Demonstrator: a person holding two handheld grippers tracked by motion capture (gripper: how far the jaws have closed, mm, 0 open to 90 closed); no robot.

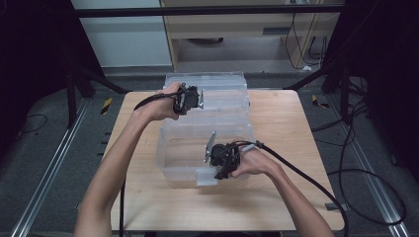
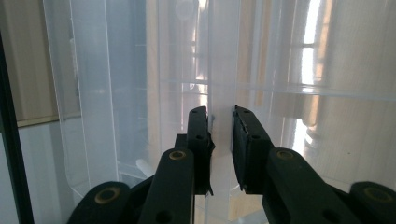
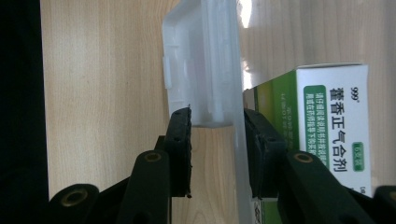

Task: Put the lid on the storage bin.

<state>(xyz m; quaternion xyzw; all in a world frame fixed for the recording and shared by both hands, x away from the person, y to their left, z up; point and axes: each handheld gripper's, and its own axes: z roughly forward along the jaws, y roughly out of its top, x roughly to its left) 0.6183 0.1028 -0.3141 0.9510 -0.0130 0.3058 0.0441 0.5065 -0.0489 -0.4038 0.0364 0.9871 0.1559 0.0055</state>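
Clear plastic storage box [image 1: 207, 143] sits on the wooden table [image 1: 276, 197] between both grippers. The left gripper [image 1: 197, 98] holds its far rim, jaws narrowed onto the wall. The right gripper [image 1: 213, 157] clamps the near wall beside the latch [image 3: 203, 70]. Just right of its jaws stands a green-and-white medicine carton [image 3: 327, 130].

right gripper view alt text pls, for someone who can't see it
Two black gripper jaws straddle the latch tab of a clear plastic storage bin, seen over a light wooden table. Behind the bin's clear wall, at the right, lies a white and green cardboard medicine box with printed Chinese text.
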